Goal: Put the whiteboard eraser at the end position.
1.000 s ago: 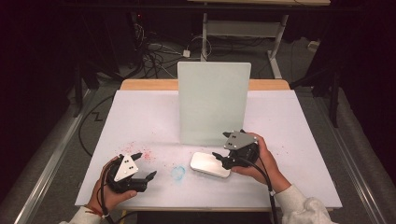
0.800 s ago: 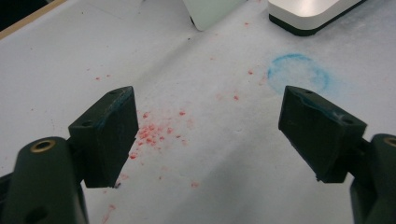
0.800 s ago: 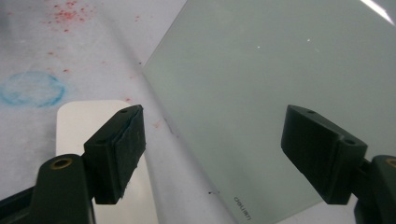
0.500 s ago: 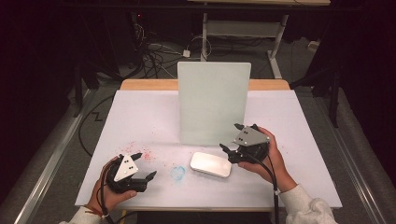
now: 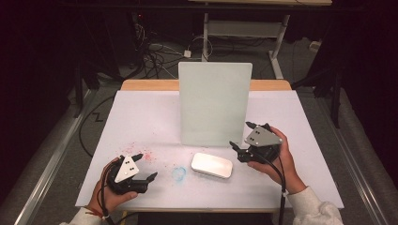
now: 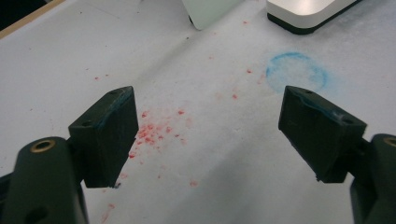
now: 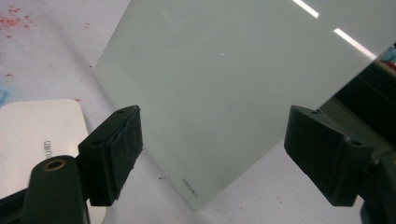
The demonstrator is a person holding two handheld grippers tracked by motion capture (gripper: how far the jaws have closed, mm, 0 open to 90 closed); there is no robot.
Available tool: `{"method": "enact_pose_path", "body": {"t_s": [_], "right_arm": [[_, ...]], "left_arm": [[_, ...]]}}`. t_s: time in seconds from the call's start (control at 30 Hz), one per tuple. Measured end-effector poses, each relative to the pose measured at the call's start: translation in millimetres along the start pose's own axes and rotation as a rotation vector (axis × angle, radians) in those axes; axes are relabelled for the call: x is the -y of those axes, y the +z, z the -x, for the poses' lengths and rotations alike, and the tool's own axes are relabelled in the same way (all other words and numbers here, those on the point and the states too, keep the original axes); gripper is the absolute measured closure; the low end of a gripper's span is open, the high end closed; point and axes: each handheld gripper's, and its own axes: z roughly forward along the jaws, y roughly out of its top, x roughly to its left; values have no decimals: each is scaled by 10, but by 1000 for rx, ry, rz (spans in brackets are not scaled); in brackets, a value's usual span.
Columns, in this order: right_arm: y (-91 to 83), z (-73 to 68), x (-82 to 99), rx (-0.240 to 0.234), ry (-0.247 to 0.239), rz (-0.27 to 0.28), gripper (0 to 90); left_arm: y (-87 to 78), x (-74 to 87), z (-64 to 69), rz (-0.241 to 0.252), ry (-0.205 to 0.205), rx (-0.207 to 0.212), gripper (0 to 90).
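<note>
Left hand-held gripper (image 5: 144, 167): jaws spread, nothing between them, low over red specks (image 6: 154, 130) on the table (image 5: 141, 117). Flat white box (image 5: 212, 165): lying free mid-table, before the upright pale board (image 5: 215, 103). Right hand-held gripper (image 5: 243, 136): just beside the box, jaws just opened, holding nothing.

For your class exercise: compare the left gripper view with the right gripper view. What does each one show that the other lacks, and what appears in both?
Left gripper view: a blue ring stain and a dense patch of red specks on the white table cover, seen between the open jaws of the left hand-held gripper.

Right gripper view: the wide pale face of the upright board, with small lettering near its lower corner, seen between the open jaws of the right hand-held gripper.

Both: the white rounded case, part of the board and the cover.
</note>
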Motion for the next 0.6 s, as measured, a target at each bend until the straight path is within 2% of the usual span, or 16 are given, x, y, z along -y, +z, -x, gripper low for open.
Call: {"method": "enact_pose_path", "body": {"t_s": [0.23,0.6], "right_arm": [[-68,56,57,51,11,12,201],[-152,113,198,74,26,-3,191]], "left_arm": [[2,-1,1,-1,1,0,193],[-2,-2,1,1,0,-2,193]]}}
